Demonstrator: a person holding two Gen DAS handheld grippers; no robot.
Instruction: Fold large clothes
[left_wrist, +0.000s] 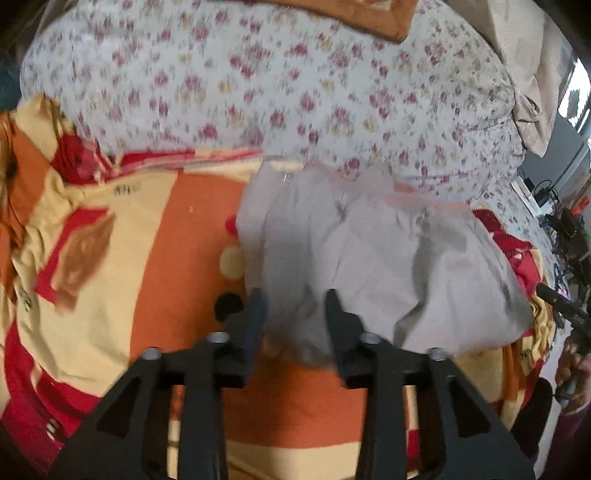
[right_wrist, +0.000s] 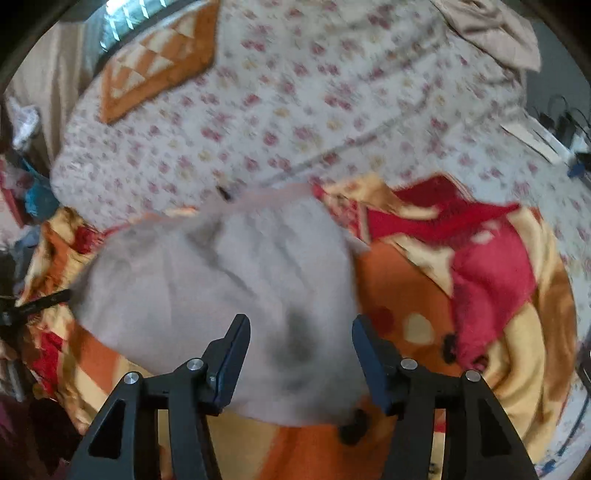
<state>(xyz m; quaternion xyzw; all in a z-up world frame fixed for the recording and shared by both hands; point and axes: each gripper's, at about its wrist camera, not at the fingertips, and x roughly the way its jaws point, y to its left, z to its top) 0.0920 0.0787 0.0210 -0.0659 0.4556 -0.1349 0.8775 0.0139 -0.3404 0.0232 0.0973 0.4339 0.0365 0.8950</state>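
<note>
A thick blanket (left_wrist: 192, 258) patterned in orange, cream and red covers the near part of the bed, rumpled into folds at its right side in the right wrist view. Beyond it lies a white floral sheet (left_wrist: 258, 81) with small pink and yellow flowers, and on that sheet rests an orange-and-cream checked cushion (right_wrist: 159, 59). A beige cloth (right_wrist: 495, 33) lies bunched at the far right corner, with dark cables and chargers (right_wrist: 565, 125) beside the bed's right edge.

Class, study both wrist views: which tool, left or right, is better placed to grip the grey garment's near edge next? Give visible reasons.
Probably the left tool: its open fingers already straddle the garment edge. The right tool is open too, with cloth between, but sits wider.
</note>
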